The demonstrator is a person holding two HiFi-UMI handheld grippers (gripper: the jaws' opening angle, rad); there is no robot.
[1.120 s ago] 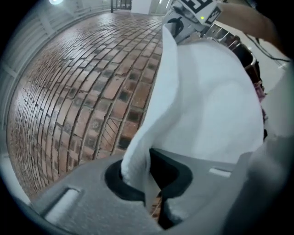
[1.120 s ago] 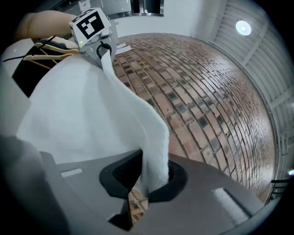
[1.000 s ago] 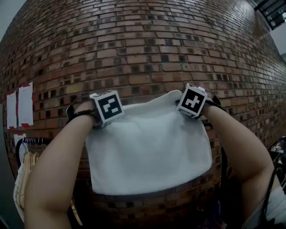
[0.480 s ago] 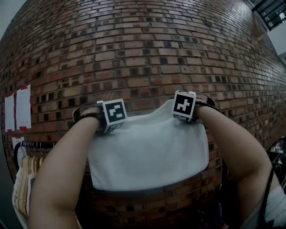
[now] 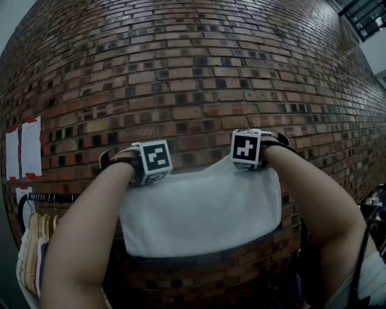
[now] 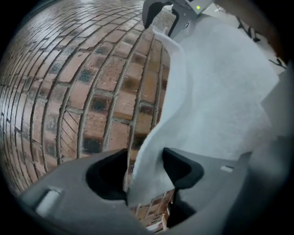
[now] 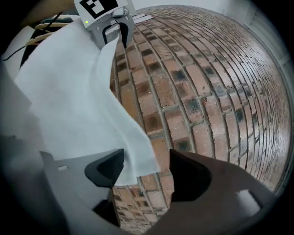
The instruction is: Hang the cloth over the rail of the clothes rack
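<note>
A white cloth [image 5: 199, 211] hangs flat before the brick wall, its two top corners at my grippers. In the left gripper view my left gripper [image 6: 144, 172] is open. Its jaws have just been opening, and the cloth's corner [image 6: 147, 179] stands loose between them, against the right jaw. My right gripper [image 7: 142, 170] is open too, its jaws also just opened, with the other corner [image 7: 138, 160] loose between them. Each gripper shows at the top of the other's view, the right one [image 6: 161, 13] and the left one [image 7: 112, 23]. The rail under the cloth is hidden.
The brick wall [image 5: 193, 78] stands close behind the cloth. At the lower left a dark rack rail [image 5: 51, 197] carries several hangers with pale garments [image 5: 33, 247]. Papers with red tape [image 5: 21, 148] are stuck on the wall at the left.
Both hands have sunk a little and the cloth has come down with them. The two marker cubes have tilted and the cloth's top edge sags between them.
</note>
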